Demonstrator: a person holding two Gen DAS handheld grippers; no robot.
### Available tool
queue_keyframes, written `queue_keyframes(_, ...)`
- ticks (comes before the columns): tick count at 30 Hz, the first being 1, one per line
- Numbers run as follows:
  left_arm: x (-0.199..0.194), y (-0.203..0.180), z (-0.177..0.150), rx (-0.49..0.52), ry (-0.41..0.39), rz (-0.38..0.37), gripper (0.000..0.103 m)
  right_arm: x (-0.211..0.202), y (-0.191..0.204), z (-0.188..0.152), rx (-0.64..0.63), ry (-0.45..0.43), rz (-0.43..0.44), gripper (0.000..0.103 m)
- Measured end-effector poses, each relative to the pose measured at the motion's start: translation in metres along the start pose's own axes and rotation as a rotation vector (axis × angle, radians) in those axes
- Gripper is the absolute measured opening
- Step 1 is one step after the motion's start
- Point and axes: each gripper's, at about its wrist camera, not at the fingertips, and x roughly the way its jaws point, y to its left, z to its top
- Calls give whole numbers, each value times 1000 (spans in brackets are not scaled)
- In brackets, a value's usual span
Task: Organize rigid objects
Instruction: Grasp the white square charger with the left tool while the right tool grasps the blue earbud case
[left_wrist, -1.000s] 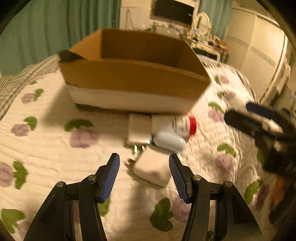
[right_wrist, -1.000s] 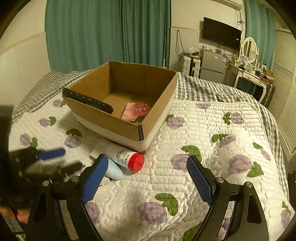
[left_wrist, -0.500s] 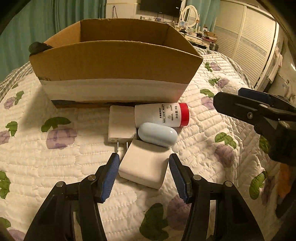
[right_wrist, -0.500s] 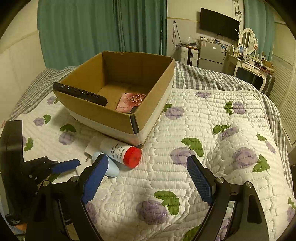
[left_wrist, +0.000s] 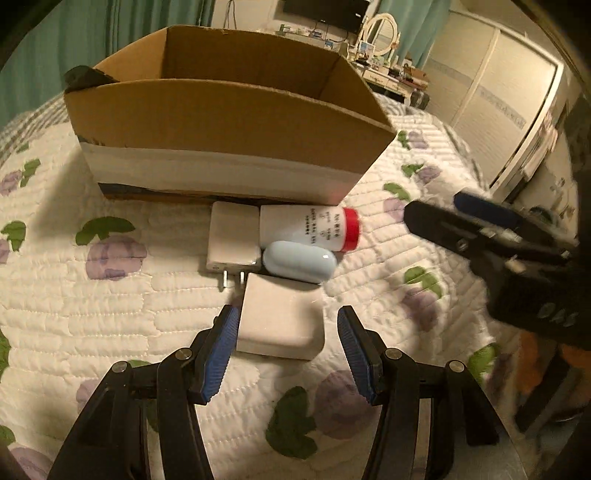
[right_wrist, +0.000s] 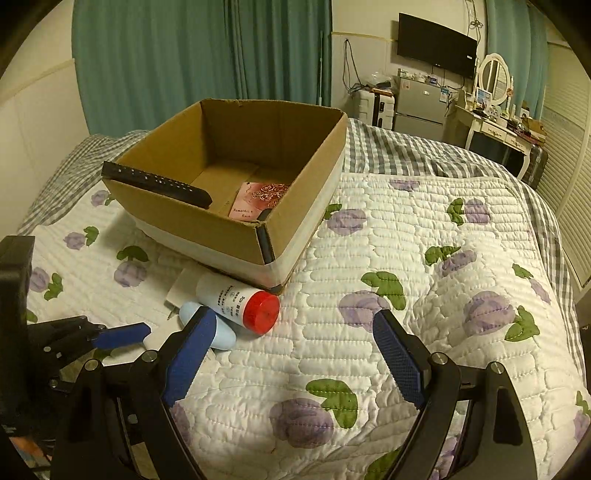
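Quilted white bedspread (right_wrist: 406, 258), printed with purple flowers, carries an open corrugated cardboard box (left_wrist: 221, 122). Against its front wall lie a white bottle (left_wrist: 306, 229) with a red cap, a flat pronged charger (left_wrist: 232, 240) and a pale-blue capsule case (left_wrist: 299, 260). Left gripper (left_wrist: 284, 332) hangs low, jaws spread around a square white adapter (left_wrist: 280, 317), not clamped. Right gripper (right_wrist: 291, 354) hovers wide open, empty.

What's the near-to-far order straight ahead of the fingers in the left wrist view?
left gripper → white square charger → light blue case → white bottle with red cap → cardboard box
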Motion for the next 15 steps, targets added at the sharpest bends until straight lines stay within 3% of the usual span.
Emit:
queue_keyframes(7, 13, -6, -1, 35, 23, 35, 58, 4, -1, 1, 11, 9, -2, 87)
queue_keyframes(11, 33, -15, 0, 113, 30, 119, 58, 5, -1, 0, 6, 14, -6, 87)
queue_keyframes(15, 38, -19, 2, 130, 24, 120, 55, 5, -1, 0, 5, 12, -7, 87)
